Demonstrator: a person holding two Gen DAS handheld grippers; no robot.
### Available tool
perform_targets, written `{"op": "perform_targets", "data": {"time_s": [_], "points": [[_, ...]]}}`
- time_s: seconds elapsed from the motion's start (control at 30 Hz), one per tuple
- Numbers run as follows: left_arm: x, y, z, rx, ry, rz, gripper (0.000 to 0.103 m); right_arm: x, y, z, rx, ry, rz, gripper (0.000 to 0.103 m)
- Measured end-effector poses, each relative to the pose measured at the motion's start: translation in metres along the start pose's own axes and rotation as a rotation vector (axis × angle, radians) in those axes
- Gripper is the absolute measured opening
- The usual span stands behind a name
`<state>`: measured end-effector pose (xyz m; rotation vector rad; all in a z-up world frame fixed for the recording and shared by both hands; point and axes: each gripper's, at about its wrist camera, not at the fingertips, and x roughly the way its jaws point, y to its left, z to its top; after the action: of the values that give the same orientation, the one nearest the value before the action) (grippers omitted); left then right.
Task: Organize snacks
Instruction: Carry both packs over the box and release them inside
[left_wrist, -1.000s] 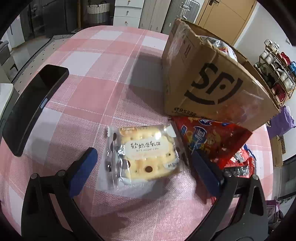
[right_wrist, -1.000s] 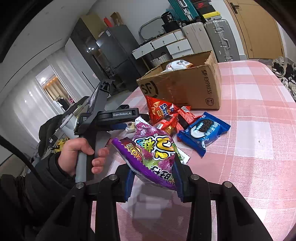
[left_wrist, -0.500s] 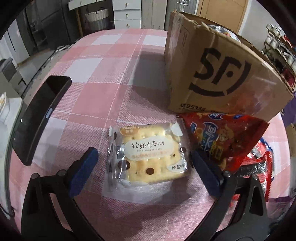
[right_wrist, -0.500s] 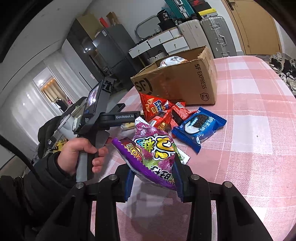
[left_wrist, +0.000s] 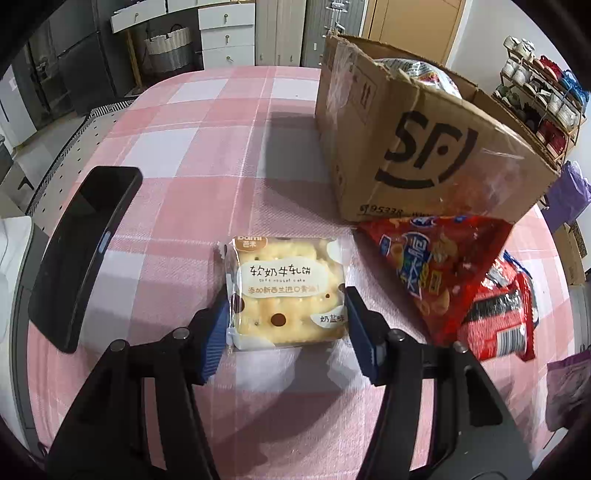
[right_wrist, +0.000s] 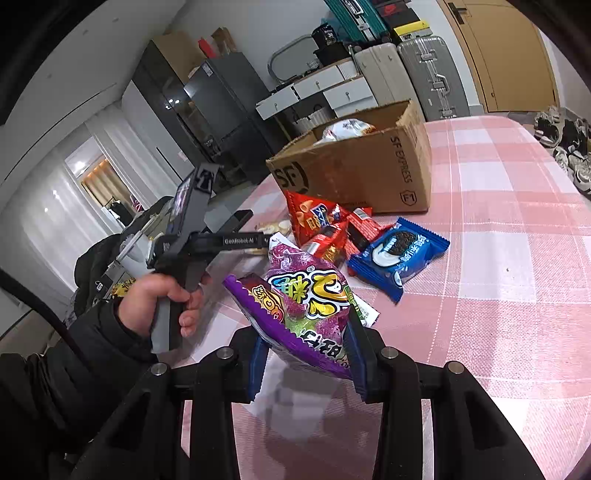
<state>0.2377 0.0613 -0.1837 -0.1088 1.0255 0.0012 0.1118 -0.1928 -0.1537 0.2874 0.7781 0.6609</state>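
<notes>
The left gripper (left_wrist: 286, 317) has its blue pads against the two sides of the cracker pack (left_wrist: 286, 288) — a clear-wrapped square biscuit that lies flat on the pink checked table (left_wrist: 207, 155), its near half between the fingers and its far half reaching out past the tips. Whether the pads are pressing the wrapper or only touching it cannot be told for certain, though they sit right at its edges. Just right of the pack lies a red chip bag (left_wrist: 439, 269), its top touching the foot of the cardboard box (left_wrist: 424, 158), which stands toward the table's far right. A black phone (left_wrist: 85, 251) lies near the left edge. The right gripper (right_wrist: 308, 354) is clenched on a purple candy bag (right_wrist: 306, 306), held up off the table — beyond it lie a blue Oreo pack (right_wrist: 399, 254) and the red snacks in front of the box.
</notes>
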Motion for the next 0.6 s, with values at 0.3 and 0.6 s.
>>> {"op": "perform_targets", "data": {"time_s": [0.3,0.6], "points": [[-0.052,-0.012,-0.025,0.029,-0.086,0.003,0.056,-0.015,0.006,-0.002,0.004,-0.029,-0.004,0.038],[-0.116,-0.034,-0.041,0.064,-0.173,-0.071,0.056,-0.035,0.018,0.005,-0.012,-0.081,-0.01,0.038]]}}
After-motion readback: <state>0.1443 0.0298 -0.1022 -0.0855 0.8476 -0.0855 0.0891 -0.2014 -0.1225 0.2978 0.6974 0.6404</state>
